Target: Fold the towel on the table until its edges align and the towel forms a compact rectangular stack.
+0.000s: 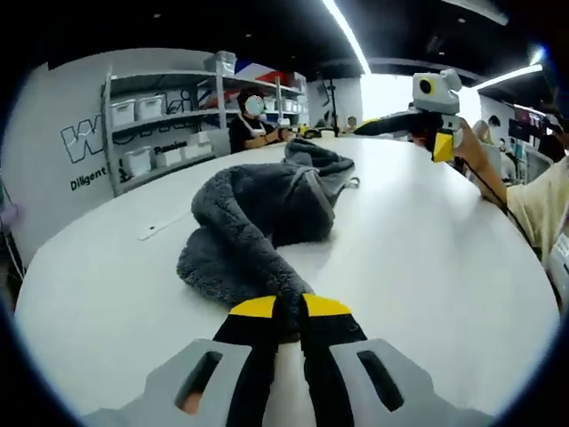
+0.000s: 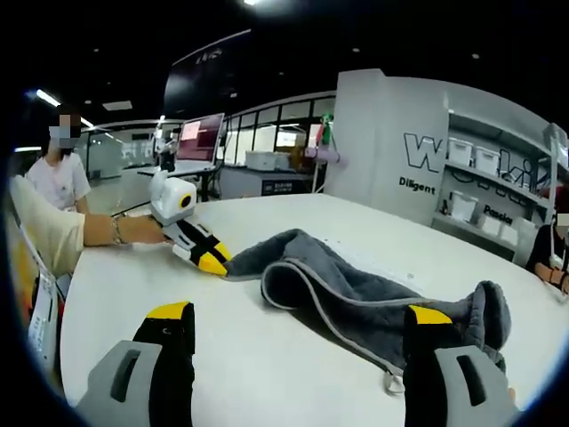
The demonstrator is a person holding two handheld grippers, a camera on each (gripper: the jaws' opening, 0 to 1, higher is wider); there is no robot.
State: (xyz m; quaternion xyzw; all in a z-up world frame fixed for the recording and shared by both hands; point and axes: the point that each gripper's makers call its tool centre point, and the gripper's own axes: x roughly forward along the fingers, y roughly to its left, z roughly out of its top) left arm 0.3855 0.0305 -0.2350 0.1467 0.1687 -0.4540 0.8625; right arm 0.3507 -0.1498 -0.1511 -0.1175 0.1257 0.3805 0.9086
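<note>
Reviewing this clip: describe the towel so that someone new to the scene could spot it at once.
On the large white table lies the towel, a rumpled, fluffy dark grey cloth. The left hand-held gripper is shut on its near end. It is the one soft, dark thing there, with a pale edge trim.

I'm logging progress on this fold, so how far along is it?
Early. Nothing looks folded: the grey towel lies bunched and twisted on the white table. In hand: the left gripper is shut on one end of it. The right gripper is open, its fingers straddling the other end. Left: spreading it flat, then folding until the edges align.
</note>
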